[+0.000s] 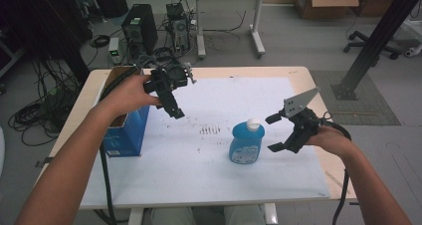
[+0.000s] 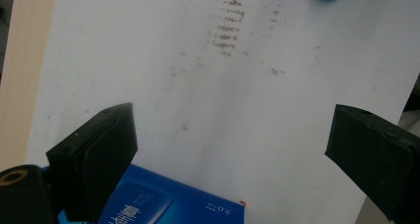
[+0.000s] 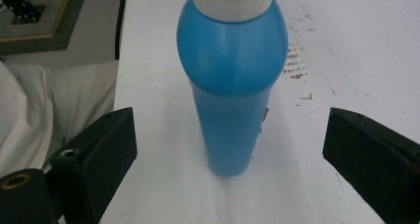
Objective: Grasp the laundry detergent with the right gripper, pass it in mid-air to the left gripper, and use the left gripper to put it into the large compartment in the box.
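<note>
Right claw (image 3: 228, 149), jaws apart, faces upright blue bottle (image 3: 232, 85), cap up.

The bottle (image 1: 246, 143) is bright blue with a white cap (image 1: 254, 124) and a pale label on its front. The box (image 1: 124, 130) at the left is deep blue with white lettering and a brown cardboard inside. The surface (image 1: 209, 180) is white, marked near its middle by rows of small brown smudges (image 1: 209, 130), with a light wood edge. Both claws, left (image 1: 171, 103) and right (image 1: 276, 133), are black.
</note>
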